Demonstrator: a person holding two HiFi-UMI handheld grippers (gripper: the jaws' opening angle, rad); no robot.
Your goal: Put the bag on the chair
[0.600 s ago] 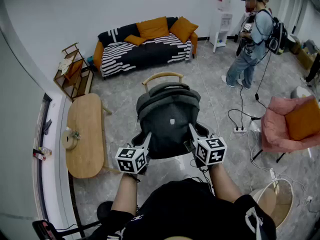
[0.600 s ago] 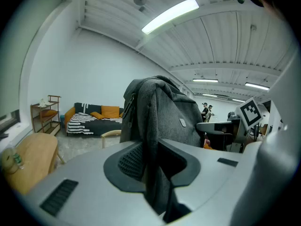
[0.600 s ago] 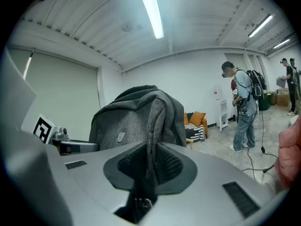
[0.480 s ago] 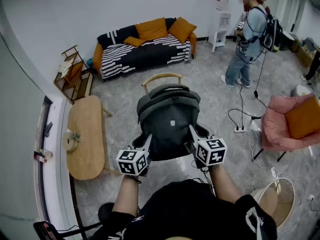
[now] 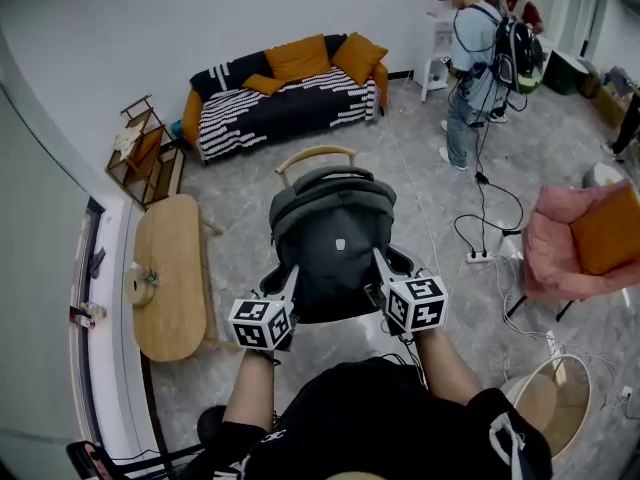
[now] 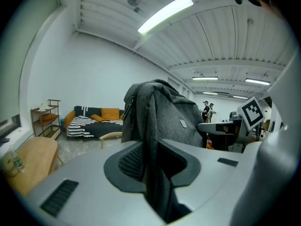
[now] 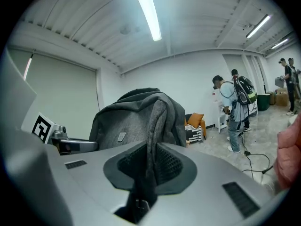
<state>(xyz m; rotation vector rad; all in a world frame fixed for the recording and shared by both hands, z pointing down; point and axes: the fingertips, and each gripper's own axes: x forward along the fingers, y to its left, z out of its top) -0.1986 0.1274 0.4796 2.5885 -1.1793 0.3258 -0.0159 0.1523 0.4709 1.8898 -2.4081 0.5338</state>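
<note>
A dark grey backpack (image 5: 335, 238) hangs upright in the air between my two grippers, above the seat of a wooden chair (image 5: 318, 155) whose curved backrest shows just behind it. My left gripper (image 5: 288, 286) is shut on a strap at the bag's left side, and the strap (image 6: 153, 173) runs down between its jaws. At the bag's right side my right gripper (image 5: 378, 268) is shut on the other strap (image 7: 149, 164). The bag (image 6: 164, 119) (image 7: 136, 117) fills the middle of both gripper views.
An oval wooden table (image 5: 170, 268) stands to the left of the chair. A striped sofa with orange cushions (image 5: 285, 93) is against the far wall. Two persons (image 5: 480, 58) stand at the back right. A pink armchair (image 5: 585, 243) and a floor cable with a power strip (image 5: 480, 256) lie to the right.
The bag and both grippers have stayed nearly where they were, shifting slightly left. The persons at the back right have walked farther away, toward the wall.
</note>
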